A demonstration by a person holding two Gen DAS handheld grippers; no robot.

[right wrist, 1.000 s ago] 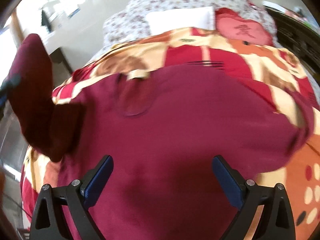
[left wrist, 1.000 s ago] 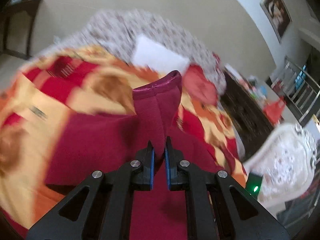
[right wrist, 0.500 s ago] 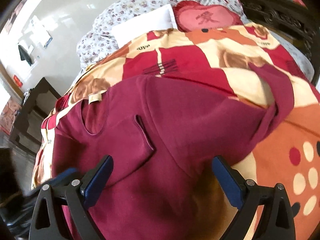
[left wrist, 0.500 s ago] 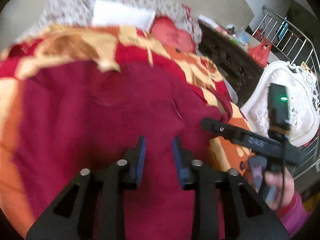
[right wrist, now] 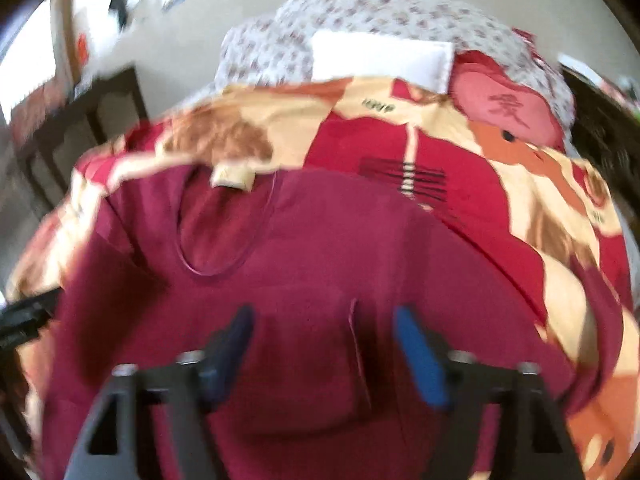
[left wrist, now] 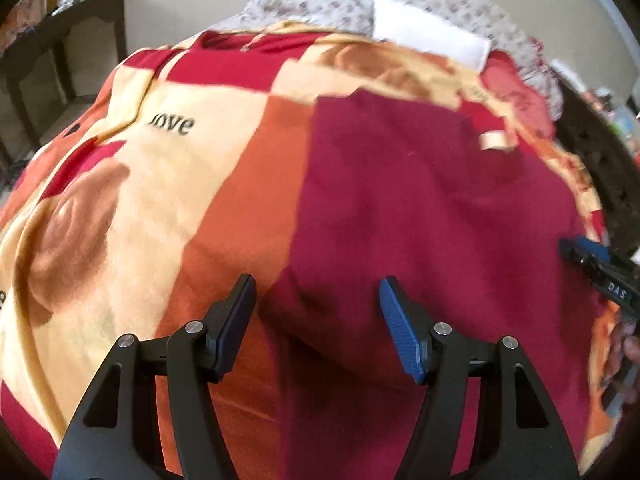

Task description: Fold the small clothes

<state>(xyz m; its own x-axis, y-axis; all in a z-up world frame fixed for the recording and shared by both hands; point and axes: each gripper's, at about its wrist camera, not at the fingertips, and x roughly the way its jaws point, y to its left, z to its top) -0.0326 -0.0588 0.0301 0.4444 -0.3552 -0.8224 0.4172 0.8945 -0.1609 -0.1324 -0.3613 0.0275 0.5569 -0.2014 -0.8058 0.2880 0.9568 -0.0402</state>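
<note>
Both grippers, left (left wrist: 316, 312) just opening and right (right wrist: 324, 344) just closing, straddle the shirt (left wrist: 420, 220) unclamped, ready to fold it.

A plain maroon garment (left wrist: 420, 208) with a cream neck label (right wrist: 232, 176) lies ahead of the black left gripper (left wrist: 316, 320), whose pads (left wrist: 400, 336) are blue. Beneath it spreads a blanket (left wrist: 160, 184) patched in red, orange and cream. Beyond are a white pillow (right wrist: 380, 58), a pink-red cushion (right wrist: 508, 110) and floral grey-white bedding (right wrist: 360, 16).
</note>
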